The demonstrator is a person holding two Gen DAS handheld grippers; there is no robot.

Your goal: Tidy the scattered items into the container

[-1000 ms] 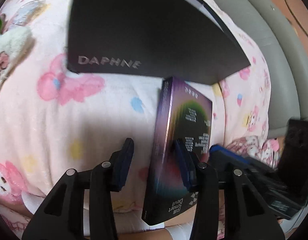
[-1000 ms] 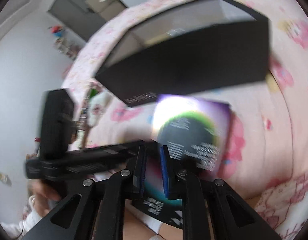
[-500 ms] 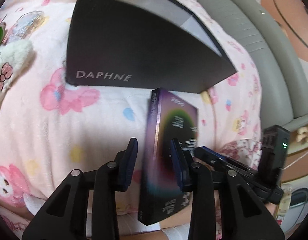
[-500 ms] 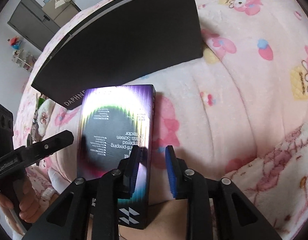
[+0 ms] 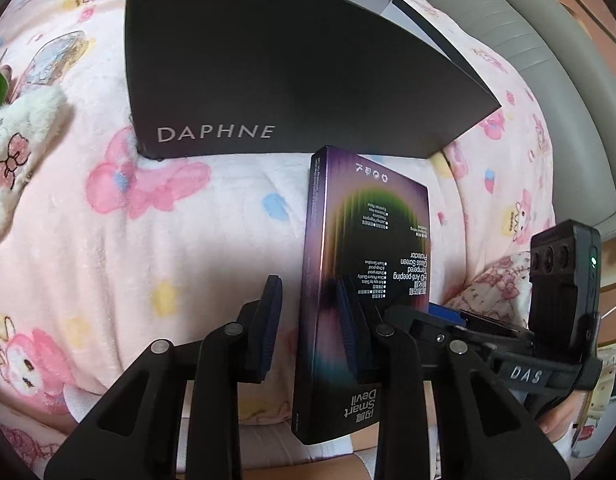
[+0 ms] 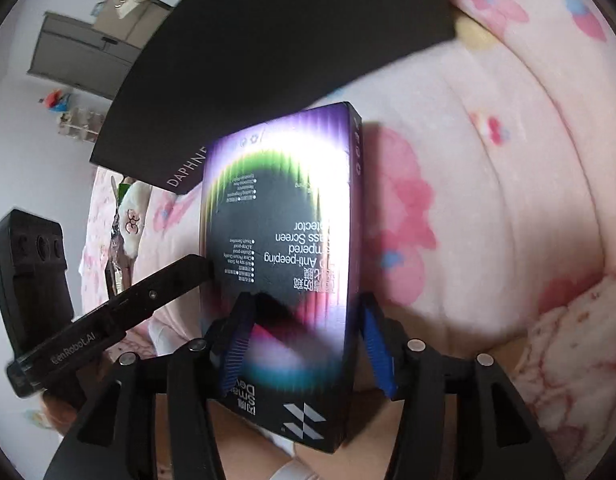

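Note:
A purple and black screen-protector box (image 5: pixel 368 280) stands on edge on the pink blanket, just in front of a black box marked DAPHNE (image 5: pixel 267 64). My left gripper (image 5: pixel 308 320) is open, its fingers either side of the box's left edge, not pressing it. In the right wrist view the same purple box (image 6: pixel 283 248) fills the middle, and my right gripper (image 6: pixel 303 340) is open with a finger on each side of its width. The DAPHNE box (image 6: pixel 267 40) lies behind it.
A white plush toy with a pink bow (image 5: pixel 15 140) and a clear patterned case (image 5: pixel 51 60) lie at the left on the blanket. A grey padded edge (image 5: pixel 548 60) runs along the right. A cabinet (image 6: pixel 87 52) stands by the far wall.
My right gripper has opened wider and moved left, from beside the purple box to astride it. The left gripper stays around the box's left edge, and the view has drawn slightly closer.

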